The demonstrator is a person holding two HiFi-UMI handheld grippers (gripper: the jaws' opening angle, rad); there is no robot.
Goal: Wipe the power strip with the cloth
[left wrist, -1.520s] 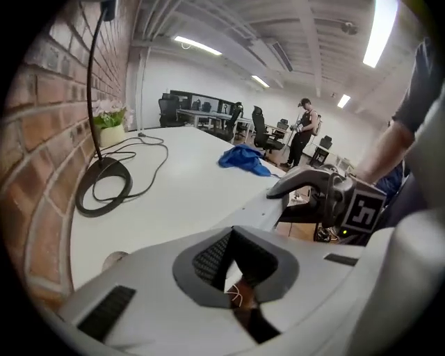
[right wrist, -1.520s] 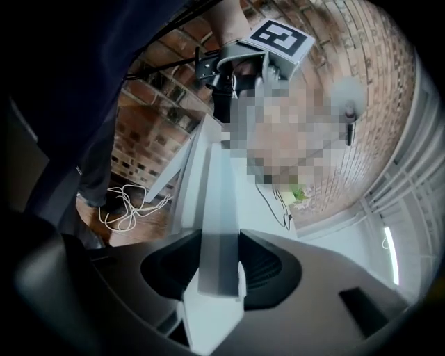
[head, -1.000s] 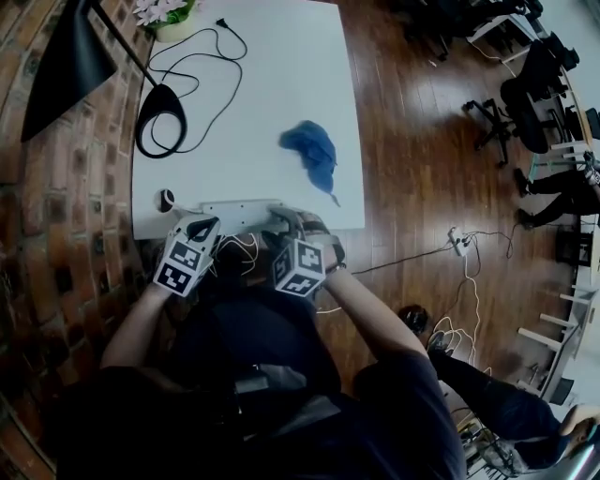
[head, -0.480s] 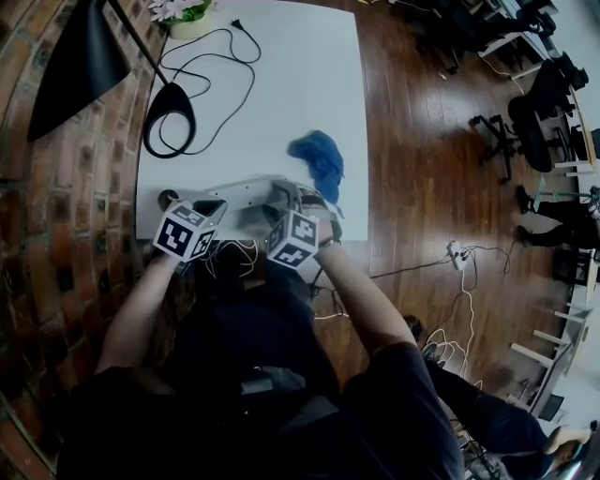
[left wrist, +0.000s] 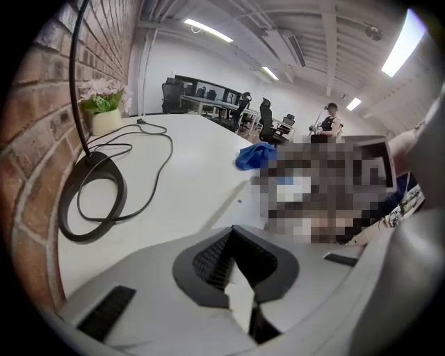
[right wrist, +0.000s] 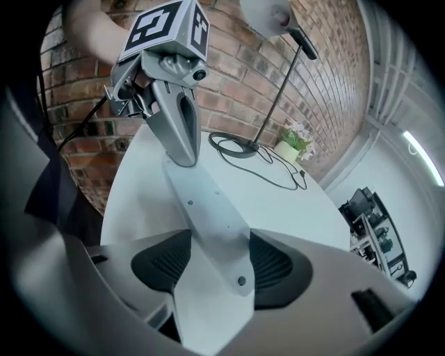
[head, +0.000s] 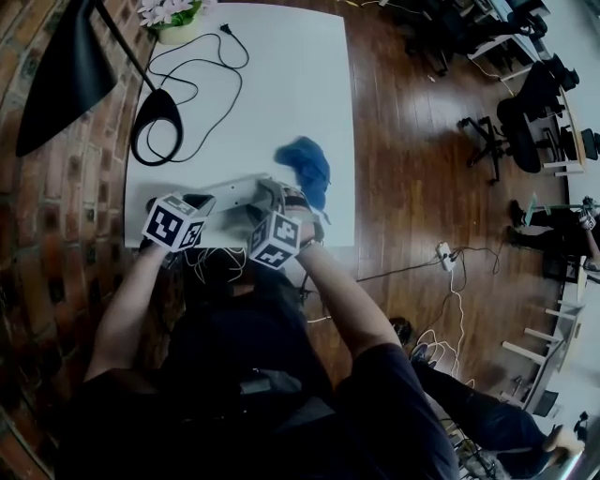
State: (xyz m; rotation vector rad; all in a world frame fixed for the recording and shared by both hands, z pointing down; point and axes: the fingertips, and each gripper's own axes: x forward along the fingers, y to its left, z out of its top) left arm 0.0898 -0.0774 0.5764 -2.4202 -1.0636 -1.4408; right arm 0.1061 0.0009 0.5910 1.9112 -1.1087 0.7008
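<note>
Fingers of left gripper [left wrist: 236, 272] clamped on power strip [right wrist: 208, 208] end, right gripper [right wrist: 215, 268] jaws just opening, loose astride it, cloth [head: 303, 165] just beyond power strip

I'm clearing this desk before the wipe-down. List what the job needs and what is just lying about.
Needed for the job:
- power strip
- blue cloth

Just lying about:
- black lamp
- black cord with plug
- potted flowers

White power strip [head: 232, 193] near crumpled (blue) cloth [head: 304, 165].
</note>
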